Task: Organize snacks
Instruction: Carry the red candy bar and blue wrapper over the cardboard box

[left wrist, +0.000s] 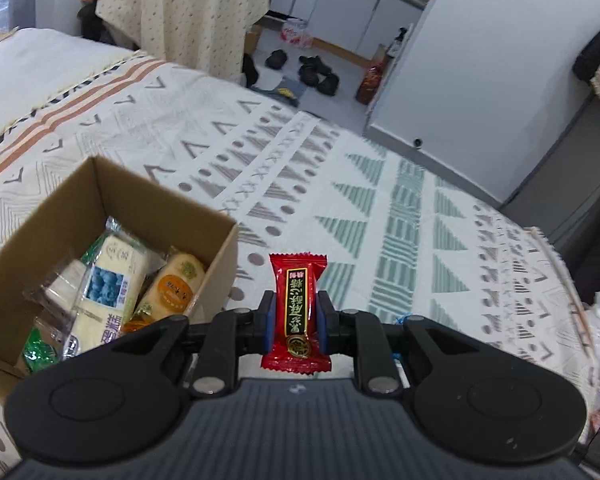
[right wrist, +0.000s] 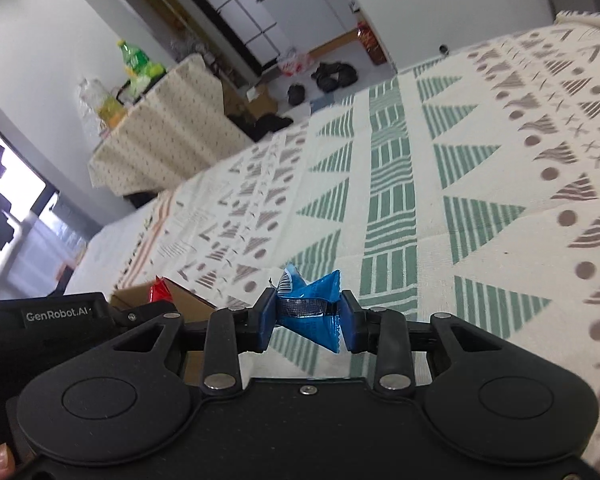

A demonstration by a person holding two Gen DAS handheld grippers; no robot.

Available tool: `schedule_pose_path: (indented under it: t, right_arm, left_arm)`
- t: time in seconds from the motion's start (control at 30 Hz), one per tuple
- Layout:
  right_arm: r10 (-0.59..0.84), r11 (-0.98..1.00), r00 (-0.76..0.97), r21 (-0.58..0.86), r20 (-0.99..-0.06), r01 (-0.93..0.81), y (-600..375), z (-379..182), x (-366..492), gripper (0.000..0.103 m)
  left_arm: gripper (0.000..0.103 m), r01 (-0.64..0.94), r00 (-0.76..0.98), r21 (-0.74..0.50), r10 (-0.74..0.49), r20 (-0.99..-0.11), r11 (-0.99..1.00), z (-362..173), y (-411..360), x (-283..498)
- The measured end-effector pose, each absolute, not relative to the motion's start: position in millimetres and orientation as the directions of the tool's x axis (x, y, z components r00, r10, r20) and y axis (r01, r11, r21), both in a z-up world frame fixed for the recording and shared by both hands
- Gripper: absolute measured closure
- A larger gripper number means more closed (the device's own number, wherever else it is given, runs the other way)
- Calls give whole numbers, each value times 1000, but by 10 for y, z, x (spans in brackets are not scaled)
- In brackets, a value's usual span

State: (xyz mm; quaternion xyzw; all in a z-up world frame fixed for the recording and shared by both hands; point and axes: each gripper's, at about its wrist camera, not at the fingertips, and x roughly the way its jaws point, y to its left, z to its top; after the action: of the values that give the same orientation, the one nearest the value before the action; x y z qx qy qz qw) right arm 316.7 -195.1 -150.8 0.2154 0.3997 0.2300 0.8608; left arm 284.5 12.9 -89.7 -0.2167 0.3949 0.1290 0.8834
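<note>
We see our left gripper (left wrist: 296, 322) clamped on a glossy red snack packet (left wrist: 297, 312), its long axis running along the fingers, crimped end forward. Left of the fingers sits the cardboard box (left wrist: 100, 192). Our right gripper (right wrist: 309, 316) pinches a crumpled blue foil wrapper (right wrist: 310, 310) crosswise.

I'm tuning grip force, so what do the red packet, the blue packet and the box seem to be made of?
The red packet looks like glossy plastic film: shiny, with crimped zigzag ends. The blue packet seems the same kind of film, thin enough to crumple and pinch in at the waist between the fingers. The box appears to be plain brown corrugated cardboard, matte, with raw cut edges.
</note>
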Motion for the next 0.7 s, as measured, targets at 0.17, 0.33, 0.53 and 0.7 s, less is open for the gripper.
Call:
schedule_pose_path:
  t: [0.17, 0.33, 0.53, 0.7]
  right_arm:
    - [559, 803, 614, 549, -558, -233, -1913, -1247, 2967, 70]
    - [555, 802, 639, 546, -532, -243, -1849, -1062, 2775, 70]
    - [558, 797, 662, 547, -501, -258, -1747, -882, 2552, 70]
    - [557, 796, 669, 545, -492, -263, -1651, -773, 2402, 70]
  left_arm:
    - [84, -388, 648, -298, 28, -761, 872, -720, 174, 2652]
    - [84, -390, 666, -313, 30, -746, 866, -519, 319, 2429]
    - [84, -394, 678, -311, 45, -734, 865, -333, 502, 2199]
    - [84, -393, 681, -315, 43, -731, 864, -246, 657, 2031]
